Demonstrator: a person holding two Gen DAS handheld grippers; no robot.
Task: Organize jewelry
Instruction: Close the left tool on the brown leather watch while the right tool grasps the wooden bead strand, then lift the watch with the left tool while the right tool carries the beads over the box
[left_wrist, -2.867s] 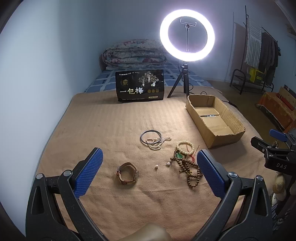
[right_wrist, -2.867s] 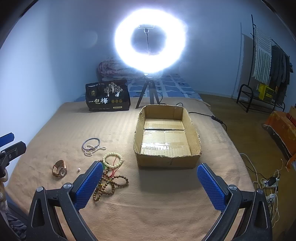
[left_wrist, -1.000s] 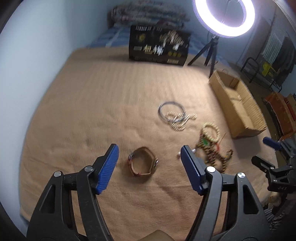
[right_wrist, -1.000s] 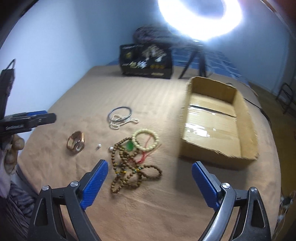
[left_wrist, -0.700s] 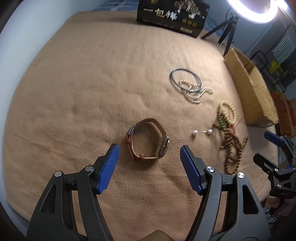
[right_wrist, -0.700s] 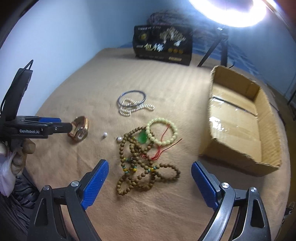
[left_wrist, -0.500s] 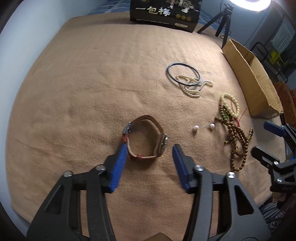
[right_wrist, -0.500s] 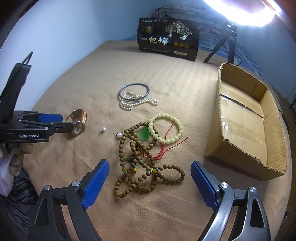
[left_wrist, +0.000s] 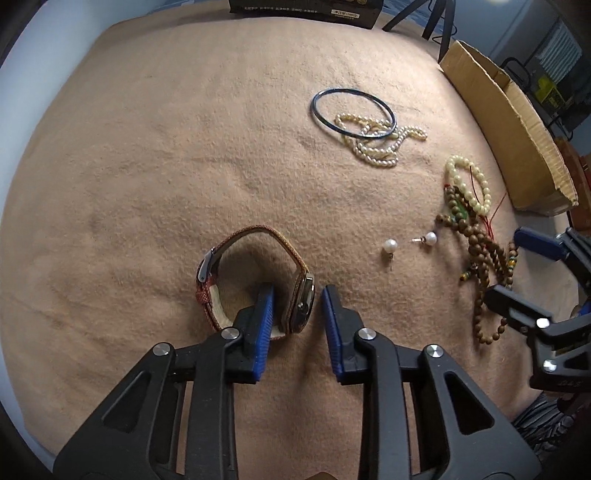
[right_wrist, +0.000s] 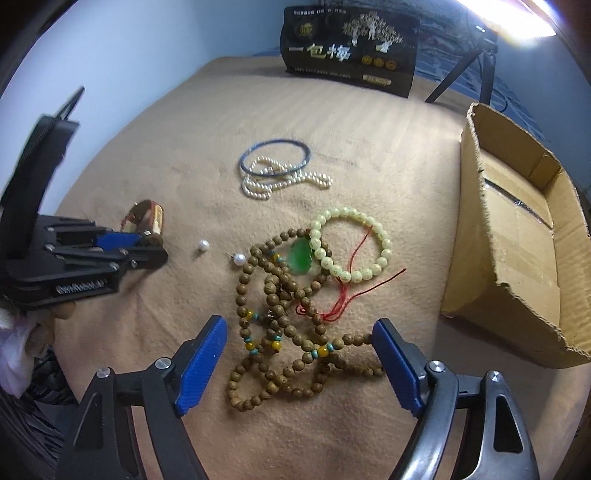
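Note:
A brown-strapped watch (left_wrist: 255, 230) stands on its edge on the tan blanket (left_wrist: 147, 166). My left gripper (left_wrist: 297, 290) points down at it. One blue pad sits inside the strap loop and the other outside the watch case. The jaws are closing, with thin gaps still showing at both pads. My right gripper (right_wrist: 299, 323) hangs over a tangle of wooden beads (right_wrist: 280, 295). Its jaws are wide and closing, and the beads lie below and between them, untouched. A pale green bead bracelet (right_wrist: 351, 243) and a green pendant (right_wrist: 301, 256) lie on the tangle.
Two pearl studs (right_wrist: 203, 244) lie between the watch and the beads. A blue bangle (right_wrist: 308, 153) overlaps a pearl strand (right_wrist: 258, 188) farther back. An open cardboard box (right_wrist: 517, 258) stands at the right. A black packet (right_wrist: 351, 48) and a tripod (right_wrist: 454, 74) stand at the far edge.
Both grippers have sunk toward the blanket. The left jaws have narrowed from wide apart to straddling the watch case. The right jaws have narrowed slightly above the wooden beads.

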